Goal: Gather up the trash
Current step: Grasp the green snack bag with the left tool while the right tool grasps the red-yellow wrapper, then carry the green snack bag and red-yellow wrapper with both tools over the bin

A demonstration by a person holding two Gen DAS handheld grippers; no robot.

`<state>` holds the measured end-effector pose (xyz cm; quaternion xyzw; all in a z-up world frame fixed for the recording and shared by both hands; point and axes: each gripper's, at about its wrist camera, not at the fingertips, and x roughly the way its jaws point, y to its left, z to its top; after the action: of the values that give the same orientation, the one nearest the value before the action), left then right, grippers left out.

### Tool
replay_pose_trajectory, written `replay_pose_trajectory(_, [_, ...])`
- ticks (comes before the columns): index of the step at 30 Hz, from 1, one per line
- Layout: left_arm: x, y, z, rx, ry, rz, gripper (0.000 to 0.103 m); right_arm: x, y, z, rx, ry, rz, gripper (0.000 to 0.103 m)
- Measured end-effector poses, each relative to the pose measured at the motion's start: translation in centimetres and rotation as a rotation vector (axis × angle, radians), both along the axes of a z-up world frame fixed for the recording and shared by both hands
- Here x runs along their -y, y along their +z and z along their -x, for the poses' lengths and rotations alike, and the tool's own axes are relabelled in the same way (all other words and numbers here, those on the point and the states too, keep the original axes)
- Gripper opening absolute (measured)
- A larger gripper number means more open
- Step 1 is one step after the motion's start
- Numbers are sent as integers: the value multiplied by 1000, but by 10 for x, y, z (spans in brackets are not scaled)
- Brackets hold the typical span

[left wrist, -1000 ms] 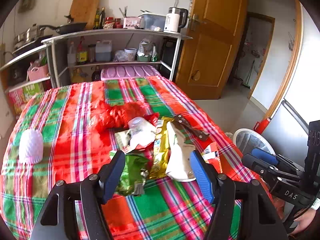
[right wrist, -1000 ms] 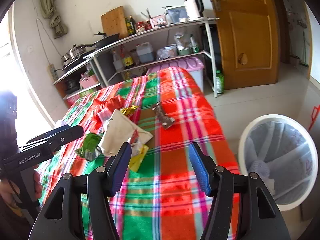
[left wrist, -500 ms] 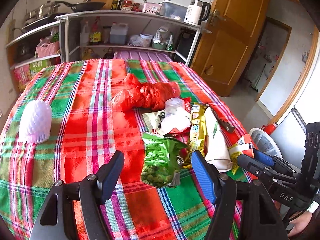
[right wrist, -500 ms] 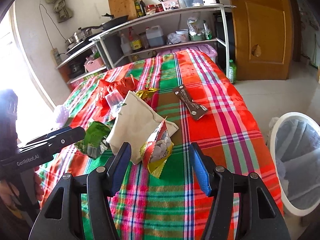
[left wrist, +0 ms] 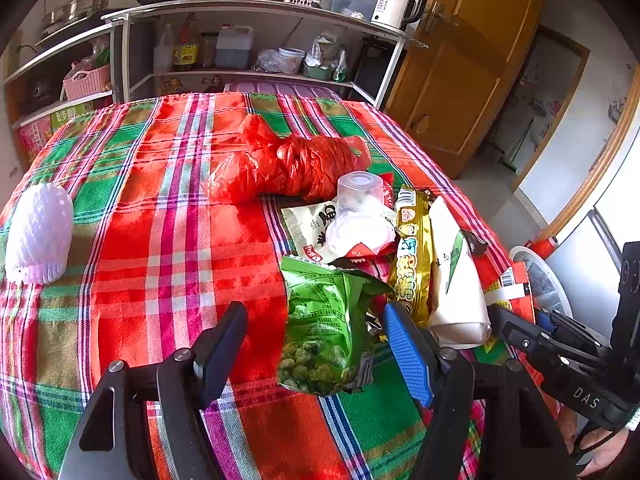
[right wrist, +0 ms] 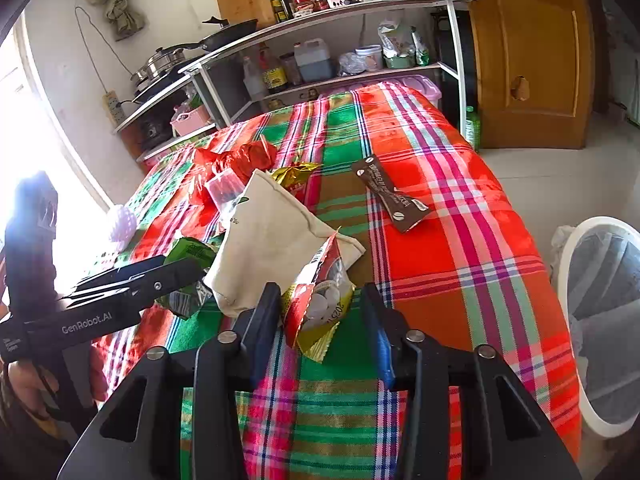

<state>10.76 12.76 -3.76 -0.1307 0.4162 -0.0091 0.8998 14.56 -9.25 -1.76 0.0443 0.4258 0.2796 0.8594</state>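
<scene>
A heap of trash lies on the plaid tablecloth point(left wrist: 160, 220). My left gripper point(left wrist: 316, 336) is open, its fingers on either side of a green pea snack bag point(left wrist: 324, 328). My right gripper point(right wrist: 320, 312) is open around a red and yellow snack packet point(right wrist: 320, 300), which stands up between the fingers. Beside these lie a white paper bag point(right wrist: 272, 240), a gold wrapper point(left wrist: 412, 256), a clear plastic cup point(left wrist: 356, 212), a crumpled red plastic bag point(left wrist: 288, 168) and a brown wrapper point(right wrist: 392, 196).
A white bin point(right wrist: 604, 320) with a liner stands on the floor right of the table. A white foam net point(left wrist: 38, 236) lies at the table's left. Kitchen shelves point(left wrist: 248, 40) stand behind the table, a wooden door point(right wrist: 528, 48) at the right.
Both grippers moved forward and down onto the trash heap. The left now straddles the green bag and the right straddles the red and yellow packet, with its fingers narrowed.
</scene>
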Motion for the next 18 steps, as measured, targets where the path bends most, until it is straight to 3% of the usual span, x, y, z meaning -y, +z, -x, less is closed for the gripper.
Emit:
replay_pose_trajectory(2, [1, 0, 0, 3, 7, -6, 69, -1, 0, 1, 5, -4, 2, 38])
replay_pose_trajectory(7, [0, -3, -4, -17, 6, 3, 41, 3, 1, 2, 9, -25, -8, 37])
replay_pose_trajectory(18, [3, 0, 2, 3, -6, -2, 36, 6, 5, 6, 31, -32, -2, 30])
